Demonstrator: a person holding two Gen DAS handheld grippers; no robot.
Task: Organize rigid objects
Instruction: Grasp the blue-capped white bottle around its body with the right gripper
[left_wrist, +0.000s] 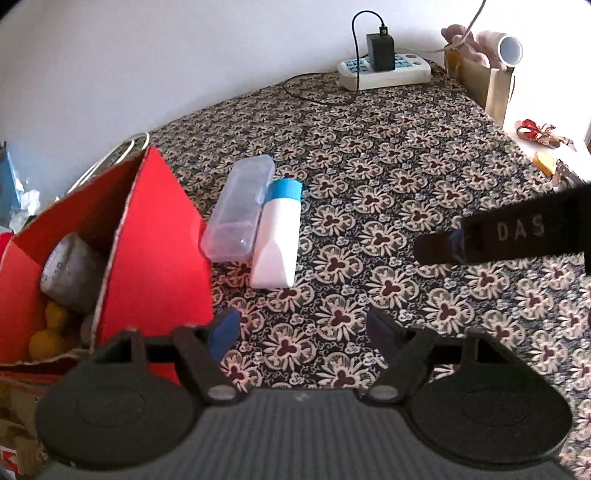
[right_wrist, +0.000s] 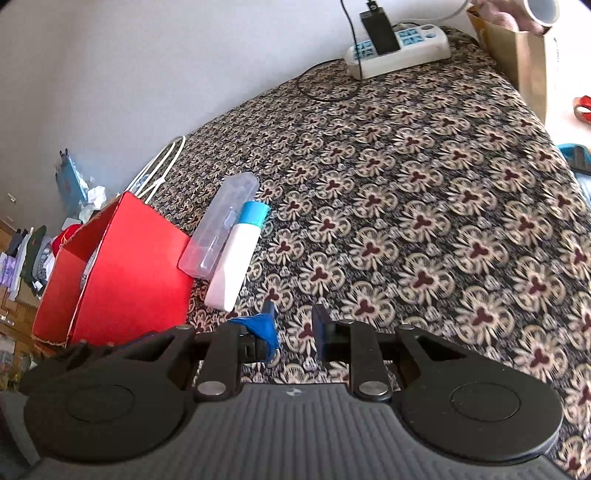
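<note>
While both grippers hang over the patterned cloth (left_wrist: 388, 177), 2 loose things lie on it side by side: 1 clear case (left_wrist: 238, 210) and 1 white bottle (left_wrist: 277, 240) with a blue cap, touching along their long sides. Both sit just beside 1 red bag (left_wrist: 155, 258), which stands open at the cloth's left edge. Inside the bag 1 grey cup (left_wrist: 70, 269) and 2 yellow round pieces (left_wrist: 50, 332) show; whether those 2 are joined cannot be told. The left gripper (left_wrist: 303, 328) is spread wide with nothing between its 2 fingers, near the bag and short of the bottle. The right gripper (right_wrist: 293, 325) has its fingers a narrow gap apart, holding nothing, close to the bottle's base. At the far edge lie 1 power strip (left_wrist: 384, 70) with 1 black charger (left_wrist: 380, 51) plugged in, and 1 brown bag (left_wrist: 480, 81).
</note>
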